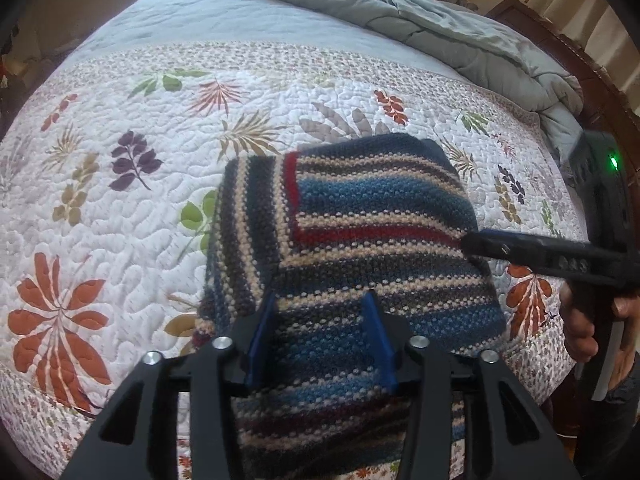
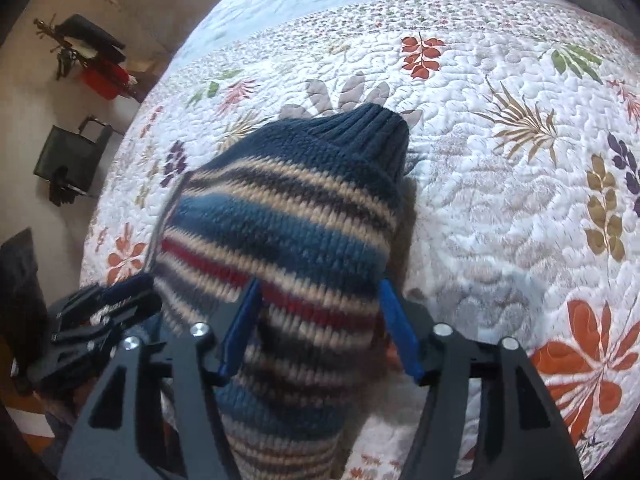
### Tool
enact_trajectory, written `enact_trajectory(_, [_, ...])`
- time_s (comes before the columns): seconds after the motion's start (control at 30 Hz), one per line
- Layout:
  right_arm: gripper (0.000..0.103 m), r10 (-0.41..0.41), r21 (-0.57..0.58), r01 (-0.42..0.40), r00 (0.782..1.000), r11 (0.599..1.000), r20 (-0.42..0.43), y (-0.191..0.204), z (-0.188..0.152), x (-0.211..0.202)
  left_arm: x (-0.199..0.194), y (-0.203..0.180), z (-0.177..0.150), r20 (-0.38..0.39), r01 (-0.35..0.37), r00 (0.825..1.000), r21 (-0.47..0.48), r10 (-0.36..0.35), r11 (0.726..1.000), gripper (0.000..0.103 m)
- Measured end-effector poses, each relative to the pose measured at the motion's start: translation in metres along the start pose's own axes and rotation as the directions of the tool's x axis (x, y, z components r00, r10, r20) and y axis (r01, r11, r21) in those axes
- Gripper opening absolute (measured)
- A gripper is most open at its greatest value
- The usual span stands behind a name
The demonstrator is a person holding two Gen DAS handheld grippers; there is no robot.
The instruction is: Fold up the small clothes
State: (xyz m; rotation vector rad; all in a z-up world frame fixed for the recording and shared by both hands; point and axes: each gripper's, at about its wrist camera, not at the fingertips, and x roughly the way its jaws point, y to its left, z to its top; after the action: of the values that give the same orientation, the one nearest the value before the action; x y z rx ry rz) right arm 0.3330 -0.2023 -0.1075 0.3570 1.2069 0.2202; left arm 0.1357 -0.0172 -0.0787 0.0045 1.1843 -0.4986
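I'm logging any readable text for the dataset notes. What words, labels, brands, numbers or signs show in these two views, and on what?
None can be read.
Striped knitted sweater: no tag or label shows.
Floral quilt: leaf prints only, no lettering.
Right gripper: small marks on its finger, too blurred to read; its body shows a green light, not a sign.
Left gripper: pale marks, too blurred to read.

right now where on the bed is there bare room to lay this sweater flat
Bare quilt lies open left of the striped sweater, and more runs from it up to the grey comforter. The near edge is crowded: the left gripper and right gripper both straddle the knit.
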Motion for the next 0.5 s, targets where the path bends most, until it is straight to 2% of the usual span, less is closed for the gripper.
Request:
enact_trajectory(0.07, [0.063,-0.021,-0.016,0.021,1.0,1.0,-0.006,0.004,-0.011,-0.007,-0.007,0.006,0.001,0.008,-0.02,1.0,-0.015,0.02,1.0,0.058])
enact_trajectory(0.13, [0.067,-0.024,-0.03,0.023,1.0,0.999,-0.017,0.008,-0.02,-0.009,-0.013,0.014,0.001,0.028,-0.053,0.998,-0.022,0.054,0.998,0.071])
enact_trajectory(0.27, [0.076,-0.003,-0.046,0.002,0.999,0.999,-0.032,0.011,-0.035,-0.01,-0.011,0.037,-0.002,-0.01,-0.044,0.999,-0.034,0.043,0.998,0.079])
enact_trajectory(0.33, [0.078,0.028,-0.028,-0.029,0.999,0.999,-0.037,0.007,-0.037,-0.007,-0.001,0.055,-0.004,-0.052,-0.001,0.999,-0.067,-0.003,0.998,0.08])
enact_trajectory(0.4, [0.079,0.071,0.009,-0.07,0.996,0.997,-0.046,0.0,-0.038,-0.002,0.012,0.072,-0.005,-0.09,0.076,0.992,-0.131,-0.088,0.988,0.08])
enact_trajectory(0.43, [0.079,0.1,0.022,-0.099,0.994,0.995,-0.053,-0.003,-0.037,0.002,0.02,0.078,-0.005,-0.106,0.129,0.983,-0.166,-0.147,0.978,0.08])
enact_trajectory(0.5, [0.08,0.126,0.036,-0.124,0.99,0.992,-0.06,-0.005,-0.036,0.006,0.033,0.085,-0.005,-0.126,0.186,0.969,-0.207,-0.214,0.961,0.08])
